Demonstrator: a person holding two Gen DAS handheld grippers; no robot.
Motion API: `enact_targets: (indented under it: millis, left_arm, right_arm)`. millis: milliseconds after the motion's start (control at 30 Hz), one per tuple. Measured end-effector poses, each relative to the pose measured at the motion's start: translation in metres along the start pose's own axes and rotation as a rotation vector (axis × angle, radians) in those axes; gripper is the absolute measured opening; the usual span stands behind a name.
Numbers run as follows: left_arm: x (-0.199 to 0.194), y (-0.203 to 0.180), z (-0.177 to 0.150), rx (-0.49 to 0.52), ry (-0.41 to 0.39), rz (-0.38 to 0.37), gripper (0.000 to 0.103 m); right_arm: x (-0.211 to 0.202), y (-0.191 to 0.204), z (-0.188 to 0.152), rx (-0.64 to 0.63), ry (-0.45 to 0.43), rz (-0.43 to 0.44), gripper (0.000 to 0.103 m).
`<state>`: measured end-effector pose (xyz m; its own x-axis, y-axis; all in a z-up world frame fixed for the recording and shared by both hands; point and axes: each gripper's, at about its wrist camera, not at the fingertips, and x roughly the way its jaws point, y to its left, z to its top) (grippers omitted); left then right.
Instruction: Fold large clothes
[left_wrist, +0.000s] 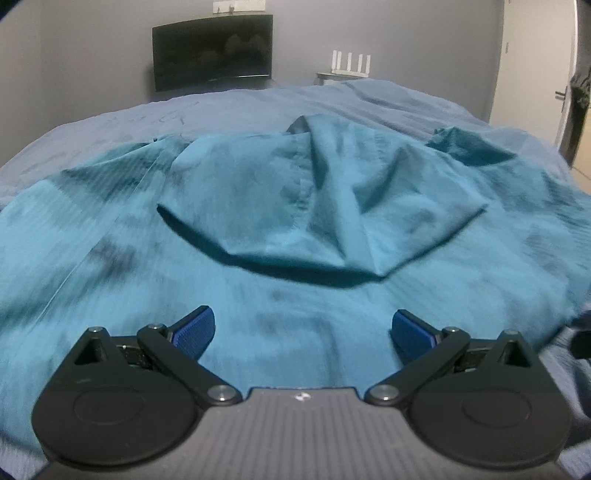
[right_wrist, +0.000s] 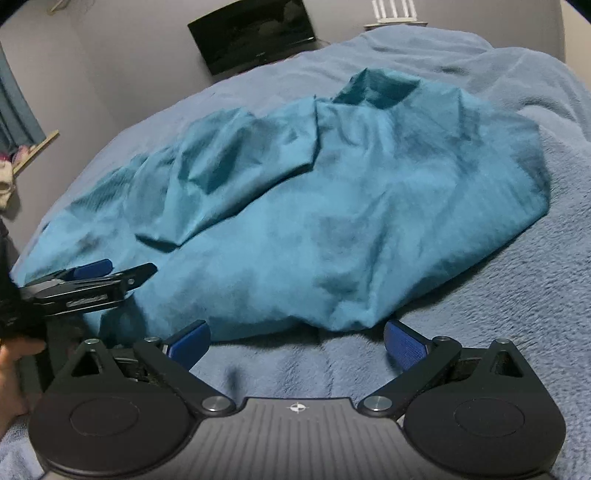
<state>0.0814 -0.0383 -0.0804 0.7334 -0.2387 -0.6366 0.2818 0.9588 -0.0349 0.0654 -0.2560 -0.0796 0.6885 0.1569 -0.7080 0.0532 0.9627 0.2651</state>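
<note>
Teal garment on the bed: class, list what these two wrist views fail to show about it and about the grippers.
- Teal garment: left wrist view, motion blur smears the weave; its near hem sits behind the left gripper.
- Garment's left end: right wrist view, covered by the left gripper crossing in front.
- Garment type: folds hide sleeves and collar in both views.
- Right gripper: open above the blanket; contact cannot be judged.

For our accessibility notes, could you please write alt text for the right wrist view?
A rumpled teal garment lies spread on a blue blanket covering a bed. The open right gripper hovers at its near edge, while the left gripper reaches in from the left over the cloth. A dark screen stands by the grey wall behind.
</note>
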Motion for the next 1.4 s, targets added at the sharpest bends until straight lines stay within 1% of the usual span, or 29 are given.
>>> enact_targets:
  millis: [67, 200, 233, 333, 467, 500, 533, 567, 633, 667, 767, 800, 833, 900, 933, 1067, 1100, 1133, 1167, 1200, 1267, 1333, 1400]
  left_arm:
    - [-0.011, -0.001, -0.006, -0.003, 0.001, 0.003, 0.103]
    - [-0.028, -0.004, -0.014, -0.001, 0.012, 0.014, 0.103]
    - [-0.031, -0.004, -0.015, 0.0, 0.016, 0.01, 0.103]
    - [-0.033, -0.005, -0.017, 0.007, 0.02, 0.009, 0.103]
    - [-0.031, -0.007, -0.019, 0.014, 0.026, 0.018, 0.103]
    - [-0.031, -0.007, -0.019, 0.016, 0.026, 0.019, 0.103]
    - [-0.03, -0.007, -0.019, 0.016, 0.026, 0.018, 0.103]
    - [-0.03, -0.006, -0.019, 0.016, 0.026, 0.017, 0.103]
    - [-0.03, -0.005, -0.019, 0.013, 0.027, 0.013, 0.103]
    - [-0.03, -0.005, -0.019, 0.013, 0.028, 0.012, 0.103]
    - [-0.029, -0.005, -0.019, 0.012, 0.028, 0.012, 0.103]
    - [-0.029, -0.005, -0.019, 0.012, 0.029, 0.012, 0.103]
    - [-0.029, -0.005, -0.019, 0.012, 0.029, 0.013, 0.103]
    - [-0.028, -0.004, -0.02, 0.012, 0.03, 0.014, 0.103]
    - [-0.027, -0.004, -0.02, 0.012, 0.032, 0.015, 0.103]
    - [-0.023, -0.006, -0.022, 0.023, 0.041, 0.029, 0.103]
    - [-0.022, -0.007, -0.022, 0.027, 0.043, 0.032, 0.103]
    - [-0.021, -0.009, -0.022, 0.034, 0.044, 0.035, 0.103]
    - [-0.02, -0.01, -0.023, 0.042, 0.046, 0.038, 0.103]
    - [-0.019, -0.011, -0.023, 0.052, 0.048, 0.042, 0.103]
    - [-0.018, -0.015, -0.024, 0.072, 0.05, 0.05, 0.103]
    - [-0.016, -0.018, -0.024, 0.087, 0.053, 0.056, 0.103]
    - [-0.014, -0.019, -0.025, 0.1, 0.054, 0.061, 0.103]
  right_arm:
    - [-0.001, 0.003, -0.004, -0.017, 0.01, 0.0, 0.101]
    - [0.003, 0.011, -0.012, -0.069, 0.083, -0.017, 0.101]
    - [0.004, 0.01, -0.012, -0.068, 0.085, -0.022, 0.101]
    - [0.004, -0.002, -0.007, 0.002, 0.05, 0.029, 0.101]
    - [0.008, -0.026, 0.003, 0.125, -0.033, 0.097, 0.093]
    - [0.01, -0.035, 0.006, 0.174, -0.06, 0.118, 0.09]
    - [0.013, -0.043, 0.008, 0.223, -0.085, 0.126, 0.084]
    - [0.017, -0.051, 0.011, 0.268, -0.105, 0.126, 0.081]
    - [0.024, -0.064, 0.017, 0.353, -0.141, 0.112, 0.073]
    - [0.026, -0.067, 0.019, 0.381, -0.159, 0.104, 0.071]
    - [0.031, -0.068, 0.022, 0.405, -0.208, 0.059, 0.057]
    - [0.029, -0.068, 0.022, 0.412, -0.229, 0.056, 0.045]
    - [0.026, -0.069, 0.021, 0.411, -0.256, 0.061, 0.028]
    - [0.017, -0.066, 0.022, 0.389, -0.299, 0.078, 0.018]
    - [0.009, -0.06, 0.023, 0.35, -0.328, 0.075, 0.016]
    - [-0.021, -0.031, 0.03, 0.153, -0.474, 0.068, 0.016]
    - [-0.023, -0.029, 0.032, 0.135, -0.483, 0.076, 0.016]
    - [-0.021, -0.03, 0.036, 0.143, -0.473, 0.082, 0.021]
    - [-0.017, -0.034, 0.04, 0.166, -0.457, 0.089, 0.026]
    - [-0.01, -0.041, 0.043, 0.212, -0.428, 0.09, 0.037]
    - [0.006, -0.061, 0.046, 0.323, -0.361, 0.083, 0.047]
    - [0.021, -0.079, 0.048, 0.429, -0.326, 0.096, 0.049]
    - [0.031, -0.094, 0.054, 0.535, -0.32, 0.142, 0.049]
